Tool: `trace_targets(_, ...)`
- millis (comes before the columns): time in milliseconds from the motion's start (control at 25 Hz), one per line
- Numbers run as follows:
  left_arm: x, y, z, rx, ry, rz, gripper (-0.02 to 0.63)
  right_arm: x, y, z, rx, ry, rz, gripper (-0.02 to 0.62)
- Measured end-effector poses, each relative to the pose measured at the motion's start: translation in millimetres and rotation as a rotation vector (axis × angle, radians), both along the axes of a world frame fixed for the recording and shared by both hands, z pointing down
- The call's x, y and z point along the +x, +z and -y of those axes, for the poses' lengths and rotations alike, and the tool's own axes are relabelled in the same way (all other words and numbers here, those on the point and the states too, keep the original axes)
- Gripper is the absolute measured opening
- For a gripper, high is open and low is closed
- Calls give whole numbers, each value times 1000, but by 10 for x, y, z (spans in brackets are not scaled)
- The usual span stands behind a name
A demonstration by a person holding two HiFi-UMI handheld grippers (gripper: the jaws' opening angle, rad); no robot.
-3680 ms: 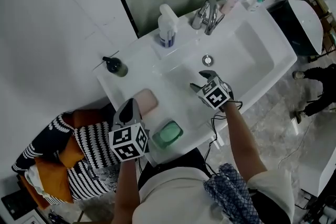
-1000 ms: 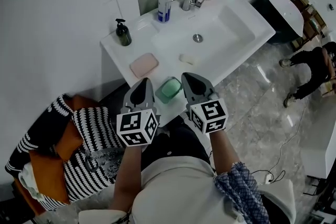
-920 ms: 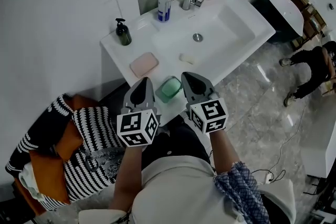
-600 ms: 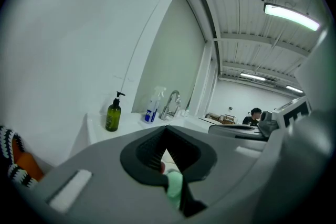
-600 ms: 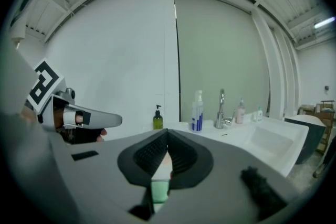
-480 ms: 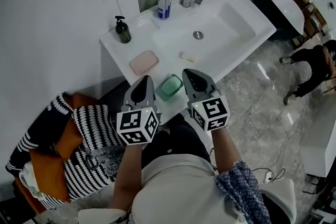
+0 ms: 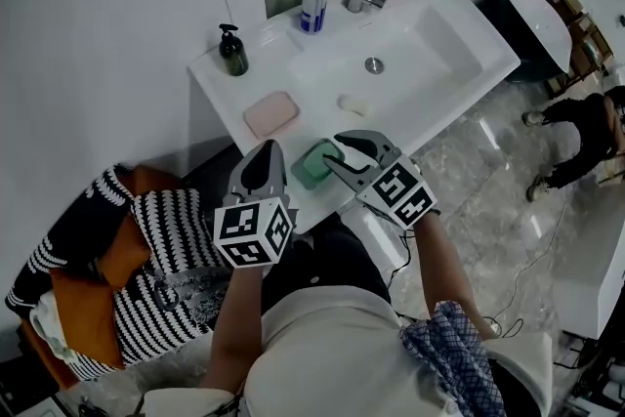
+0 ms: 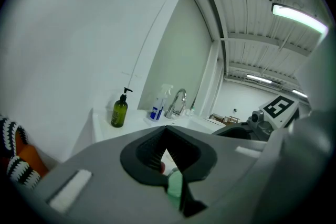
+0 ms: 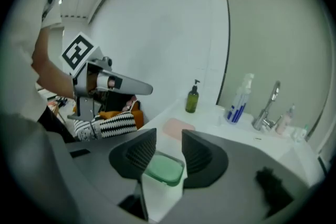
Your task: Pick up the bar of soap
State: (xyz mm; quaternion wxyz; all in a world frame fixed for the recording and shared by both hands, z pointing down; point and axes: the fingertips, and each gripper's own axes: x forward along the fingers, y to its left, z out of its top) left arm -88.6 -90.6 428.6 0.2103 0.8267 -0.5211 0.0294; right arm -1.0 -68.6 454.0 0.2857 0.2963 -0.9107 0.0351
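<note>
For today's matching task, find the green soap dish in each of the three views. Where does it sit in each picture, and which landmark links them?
Head view: the green soap dish sits at centre, on the front edge of the counter.
Left gripper view: only a green sliver shows, low at centre.
Right gripper view: low centre.
Shared landmark: the dark pump bottle at the back of the counter.
</note>
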Motion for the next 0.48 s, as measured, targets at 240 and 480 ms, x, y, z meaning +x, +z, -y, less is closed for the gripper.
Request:
trace_targets(240,-128,129,59,-45,-46,-36,8,-144,176,-94,7,-349,-228,216)
trace_targets(480,-172,211,91,-51,-52,21,9,-154,484,-119,13,-546,-455,221)
